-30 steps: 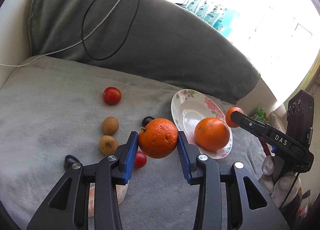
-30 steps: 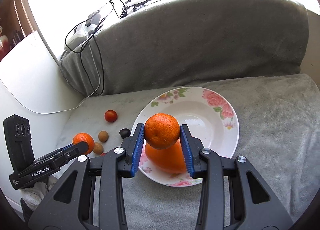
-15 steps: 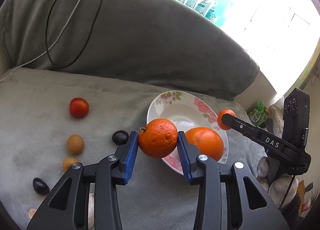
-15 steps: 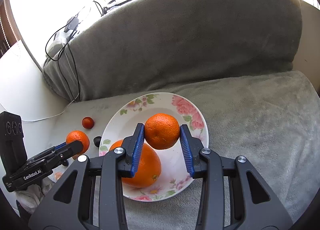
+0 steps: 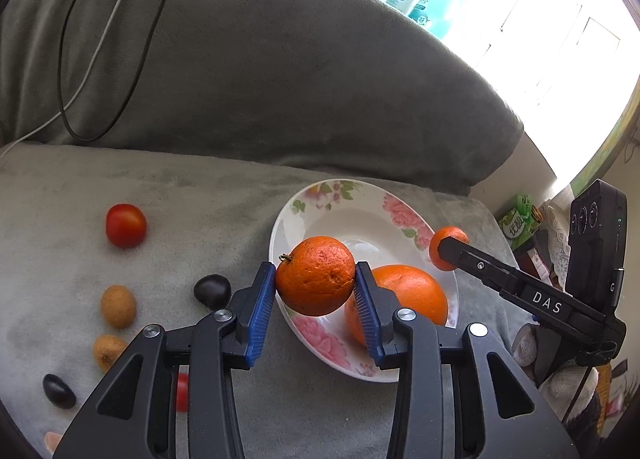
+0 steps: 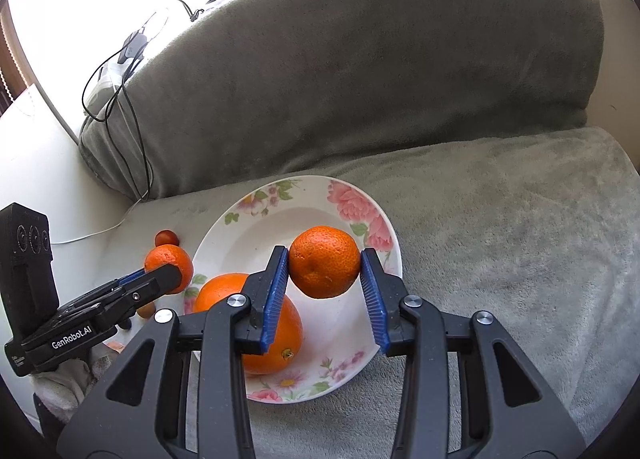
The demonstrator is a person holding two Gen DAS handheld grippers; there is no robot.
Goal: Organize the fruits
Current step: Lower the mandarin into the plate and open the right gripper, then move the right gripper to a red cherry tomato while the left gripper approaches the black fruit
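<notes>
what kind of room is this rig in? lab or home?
Likely a home living room: a grey plush sofa serves as the work surface, a floral ceramic plate sits on it, and charger cables drape over the backrest by a bright window.

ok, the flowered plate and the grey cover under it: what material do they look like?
Plate: looks like glazed ceramic or porcelain, given the glossy white surface, highlights and printed pink flowers; melamine can't be ruled out. Grey cover: soft plush or fleece fabric, matte with a visible brushed nap.
</notes>
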